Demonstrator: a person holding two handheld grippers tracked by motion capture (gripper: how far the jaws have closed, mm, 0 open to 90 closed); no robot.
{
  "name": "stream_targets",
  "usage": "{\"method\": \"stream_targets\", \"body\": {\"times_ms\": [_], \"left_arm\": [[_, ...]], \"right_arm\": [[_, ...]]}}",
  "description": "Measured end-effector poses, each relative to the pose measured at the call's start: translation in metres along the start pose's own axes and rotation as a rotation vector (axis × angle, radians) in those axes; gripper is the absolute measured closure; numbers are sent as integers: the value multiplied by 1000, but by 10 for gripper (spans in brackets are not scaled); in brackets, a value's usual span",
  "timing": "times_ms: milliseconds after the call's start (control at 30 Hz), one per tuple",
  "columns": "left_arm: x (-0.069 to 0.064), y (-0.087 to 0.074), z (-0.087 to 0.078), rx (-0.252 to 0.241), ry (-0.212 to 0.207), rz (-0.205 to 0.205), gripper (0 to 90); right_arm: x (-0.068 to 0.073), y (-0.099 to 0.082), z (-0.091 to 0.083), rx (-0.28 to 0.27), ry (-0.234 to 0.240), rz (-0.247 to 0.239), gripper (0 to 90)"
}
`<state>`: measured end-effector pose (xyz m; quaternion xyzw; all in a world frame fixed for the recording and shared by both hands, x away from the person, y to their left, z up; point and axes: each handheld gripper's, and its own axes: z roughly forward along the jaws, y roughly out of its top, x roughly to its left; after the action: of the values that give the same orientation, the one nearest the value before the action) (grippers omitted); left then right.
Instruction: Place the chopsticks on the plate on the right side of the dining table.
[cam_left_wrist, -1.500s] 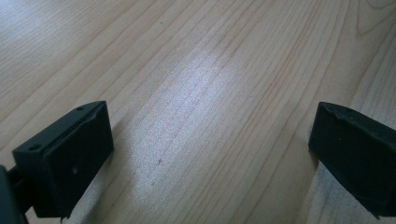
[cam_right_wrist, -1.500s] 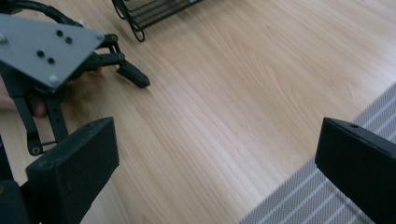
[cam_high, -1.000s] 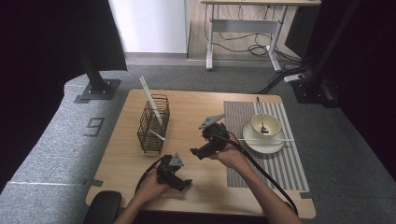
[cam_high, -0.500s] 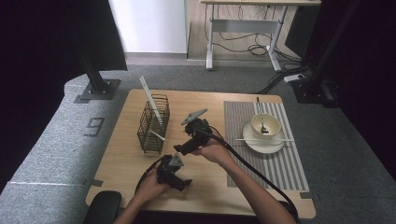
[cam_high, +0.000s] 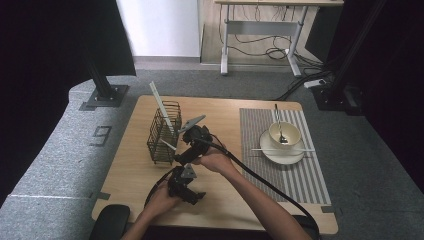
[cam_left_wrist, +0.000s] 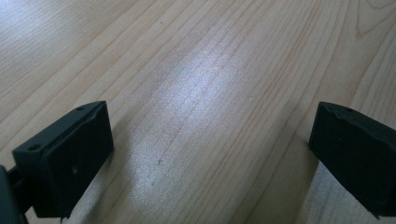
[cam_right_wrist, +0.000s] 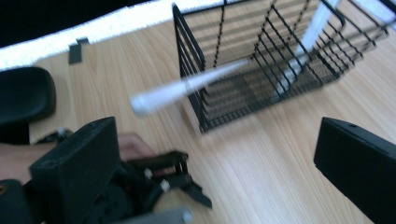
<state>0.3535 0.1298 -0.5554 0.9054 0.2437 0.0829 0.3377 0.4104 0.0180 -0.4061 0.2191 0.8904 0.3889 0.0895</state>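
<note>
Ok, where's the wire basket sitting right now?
In the high view the wire basket stands on the left half of the wooden table, just left of the right gripper, with white chopsticks leaning in it.

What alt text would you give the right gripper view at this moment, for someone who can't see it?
The right gripper, jaws wide open and empty, points at a black wire basket on the wooden table. A white chopstick pokes out through the basket's side toward the camera, and another leans inside. The left gripper sits low in front.

Lab or studio: black curtains (cam_high: 55, 45), camera stand (cam_high: 102, 92), cabled desk (cam_high: 260, 35).
</note>
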Motion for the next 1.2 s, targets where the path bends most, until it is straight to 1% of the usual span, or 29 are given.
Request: {"method": "stream_targets", "body": {"times_ms": [100, 133, 233, 267, 300, 400, 433, 500, 600, 667, 733, 767, 833, 1000, 1200], "left_arm": [[0, 0, 0, -3, -1, -2, 0], [0, 0, 0, -1, -2, 0, 0], [0, 0, 0, -1, 0, 2, 0], [0, 0, 0, -3, -1, 1, 0], [0, 0, 0, -3, -1, 1, 0], [0, 0, 0, -5, 0, 3, 0], [0, 0, 0, -3, 1, 0, 0], [0, 0, 0, -4, -1, 5, 0], [0, 0, 0, -3, 0, 2, 0], [0, 0, 0, -5, -1, 4, 0], [0, 0, 0, -4, -1, 5, 0], [0, 0, 0, -4, -1, 6, 0], [0, 0, 0, -3, -1, 6, 0], [1, 0, 0, -3, -3, 7, 0], [1, 0, 0, -2, -3, 8, 0]], "right_arm": [[1, 4, 5, 4, -7, -2, 19], [2, 6, 8, 0, -5, -1, 39], [2, 7, 11, -7, -6, -7, 66], [0, 7, 12, -10, -18, -1, 93], [0, 7, 12, -10, -18, -1, 93], [-4, 6, 13, -17, -40, 8, 117], [-7, 7, 11, -26, -49, 19, 126], [-8, 7, 10, -30, -57, 15, 129], [-11, 8, 7, -39, -89, 11, 143], [-13, 8, 6, -44, -96, 14, 170], [-16, 9, 6, -48, -124, 4, 218], [-16, 9, 6, -48, -124, 4, 218], [-17, 8, 7, -50, -137, 0, 245], [-22, 8, 12, -63, -135, 26, 328], [-27, 10, 16, -74, -127, 46, 436]]}}
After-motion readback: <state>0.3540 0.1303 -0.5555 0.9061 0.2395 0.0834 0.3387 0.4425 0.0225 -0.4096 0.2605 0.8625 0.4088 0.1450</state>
